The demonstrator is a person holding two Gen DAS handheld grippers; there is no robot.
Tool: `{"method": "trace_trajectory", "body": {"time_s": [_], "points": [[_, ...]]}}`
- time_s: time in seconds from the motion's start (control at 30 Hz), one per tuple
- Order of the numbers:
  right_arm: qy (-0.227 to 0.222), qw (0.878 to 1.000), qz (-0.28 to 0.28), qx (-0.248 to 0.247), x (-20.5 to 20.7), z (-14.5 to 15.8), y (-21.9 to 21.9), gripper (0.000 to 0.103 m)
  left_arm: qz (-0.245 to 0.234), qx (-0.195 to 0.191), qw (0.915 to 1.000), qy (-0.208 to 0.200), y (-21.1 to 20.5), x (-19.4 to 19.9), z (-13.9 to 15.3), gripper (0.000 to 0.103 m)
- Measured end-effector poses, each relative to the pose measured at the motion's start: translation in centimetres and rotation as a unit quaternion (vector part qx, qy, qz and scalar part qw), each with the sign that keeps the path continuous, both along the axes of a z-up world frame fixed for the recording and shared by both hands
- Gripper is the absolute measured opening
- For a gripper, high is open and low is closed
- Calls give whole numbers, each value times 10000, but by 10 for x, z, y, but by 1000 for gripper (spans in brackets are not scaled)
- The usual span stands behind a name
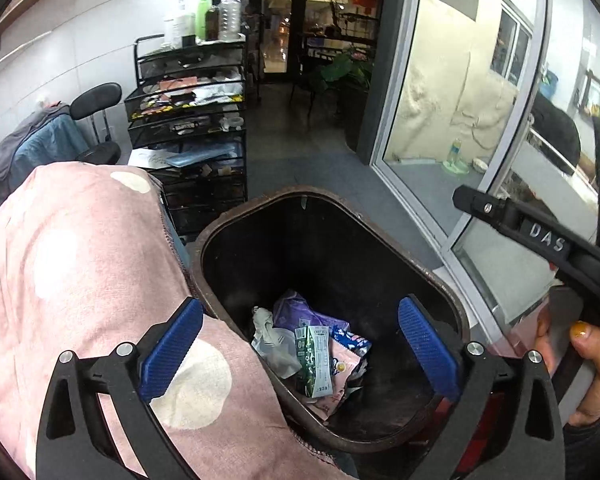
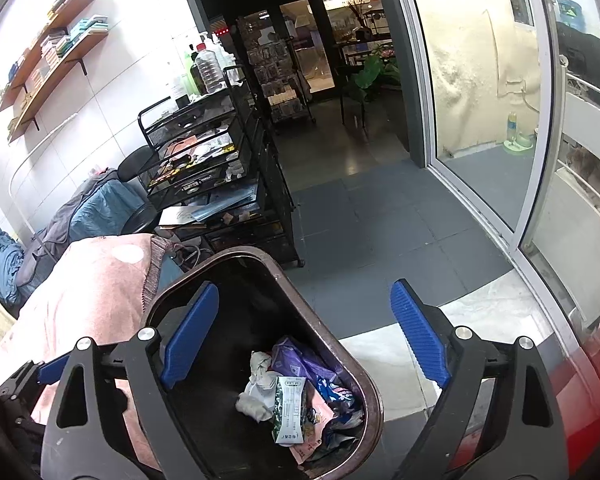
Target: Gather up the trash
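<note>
Left gripper [image 1: 300, 344] gapes wide and empty at lower centre, above the bin [image 1: 440, 280] of wrappers [image 1: 314, 360]: light, crinkly, soft, best pinched at a loose edge.

Right gripper [image 2: 304, 332] likewise hangs spread and unladen; the bin [image 2: 374, 400] sits at bottom centre, with its lower litter buried and hard to identify.

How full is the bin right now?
Mostly empty. The bin holds only a small heap of wrappers on its floor, with bare dark walls above.
</note>
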State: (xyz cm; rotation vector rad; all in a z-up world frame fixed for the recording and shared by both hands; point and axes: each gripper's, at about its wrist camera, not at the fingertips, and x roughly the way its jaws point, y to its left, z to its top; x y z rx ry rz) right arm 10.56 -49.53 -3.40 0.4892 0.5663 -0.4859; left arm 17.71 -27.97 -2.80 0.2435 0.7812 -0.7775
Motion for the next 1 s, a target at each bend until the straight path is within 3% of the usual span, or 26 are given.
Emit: {"method": "trace_trajectory", "body": {"time_s": [0.27, 0.47, 0.73, 1.0], "points": [[-64, 10000, 52, -28, 0, 0, 5, 91, 265, -507, 9978, -324, 30, -21, 23, 98], [-186, 9985, 367, -355, -2, 8, 33, 92, 813, -895, 9907, -631, 73, -32, 37, 98], [-829, 9878, 845, -1011, -15, 24, 90, 97, 1789, -1222, 9706, -1049, 141, -47, 45, 98], [-1184, 9696, 1686, -1318, -25, 37, 158, 97, 2734, -1267, 9429, -1417, 200, -69, 44, 98]]}}
